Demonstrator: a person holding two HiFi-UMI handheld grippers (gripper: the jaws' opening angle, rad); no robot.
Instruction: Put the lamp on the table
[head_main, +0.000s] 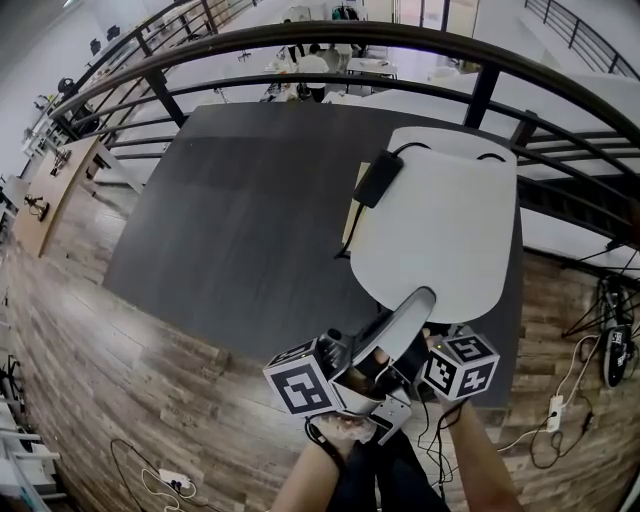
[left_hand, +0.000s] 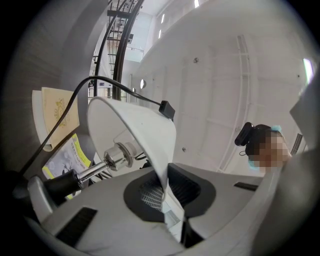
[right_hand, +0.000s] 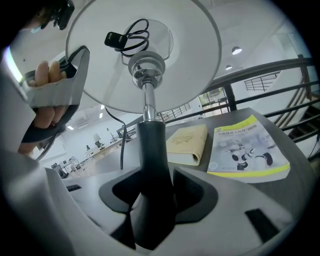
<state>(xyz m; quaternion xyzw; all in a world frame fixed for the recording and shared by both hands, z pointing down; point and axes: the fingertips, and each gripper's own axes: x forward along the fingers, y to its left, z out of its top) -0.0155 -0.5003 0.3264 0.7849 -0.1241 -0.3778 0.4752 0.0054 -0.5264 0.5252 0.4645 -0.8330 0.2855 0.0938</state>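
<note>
Both grippers grip the lamp (head_main: 440, 220). The left gripper (left_hand: 165, 200) pinches the thin rim of the white lampshade (left_hand: 132, 130), and the right gripper (right_hand: 150, 200) is closed tight round the black stem (right_hand: 150, 145). The lamp hangs over the near right part of the dark table (head_main: 240, 220), apparently clear of it, though its foot is hidden. A beige booklet (right_hand: 187, 142) and a yellow-edged magazine (right_hand: 247, 147) lie on the table beyond.

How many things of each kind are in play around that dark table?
Lamp: 1
Books: 2, a cream book and a yellow-edged booklet
Hand-held grippers: 2, the left hand-held gripper and the right hand-held gripper, both shut on the lamp
Table: 1
Total: 6
</note>
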